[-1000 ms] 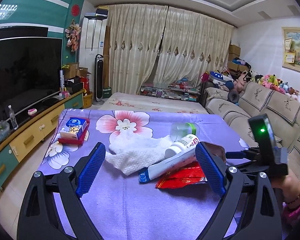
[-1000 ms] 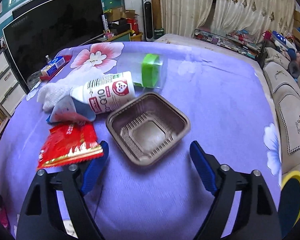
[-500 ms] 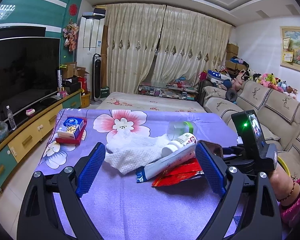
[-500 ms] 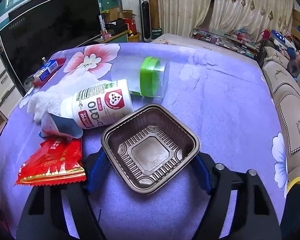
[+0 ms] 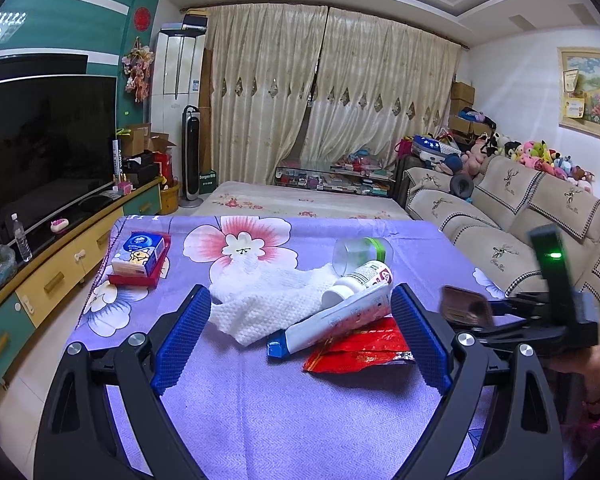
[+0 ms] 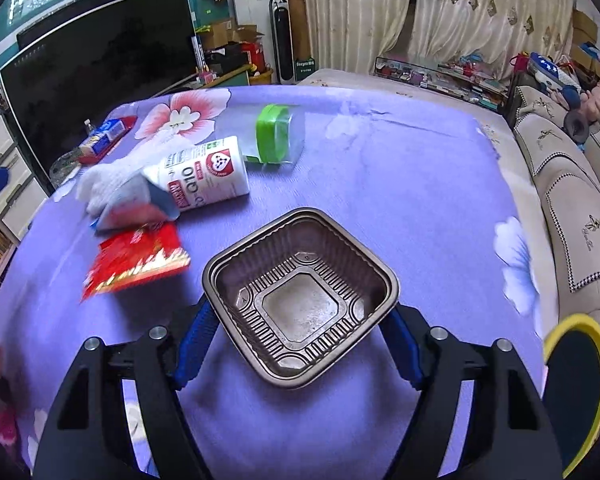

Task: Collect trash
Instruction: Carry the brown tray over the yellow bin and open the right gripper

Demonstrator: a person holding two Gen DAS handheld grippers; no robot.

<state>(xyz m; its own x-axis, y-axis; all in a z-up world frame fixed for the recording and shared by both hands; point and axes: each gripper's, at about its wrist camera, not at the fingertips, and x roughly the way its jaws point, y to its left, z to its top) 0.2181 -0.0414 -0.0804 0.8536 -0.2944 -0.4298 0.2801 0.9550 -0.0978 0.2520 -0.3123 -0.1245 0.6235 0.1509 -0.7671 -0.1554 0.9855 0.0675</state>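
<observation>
On the purple flowered tablecloth [image 5: 300,408] lies a heap of trash: a white wipe [image 5: 260,304], a white tube with a blue cap [image 5: 332,324], a white supplement bottle [image 6: 208,176], a red wrapper [image 6: 136,260] and a clear jar with a green lid [image 6: 276,140]. My right gripper [image 6: 300,314] is shut on a brown square plastic tray [image 6: 300,296], pads against two opposite sides, and holds it just above the cloth. The left wrist view shows that tray [image 5: 466,306] at the right. My left gripper [image 5: 302,300] hovers open before the heap, holding nothing.
A blue tissue box on a red tray [image 5: 140,256] sits at the table's far left corner. A sofa [image 5: 500,220] runs along the right side, a TV [image 5: 40,140] on a low cabinet along the left. A dark, yellow-rimmed round thing [image 6: 576,392] is at lower right.
My right gripper went forward around the brown tray, shut on it and lifted it a little off the cloth. The left gripper stayed where it was.
</observation>
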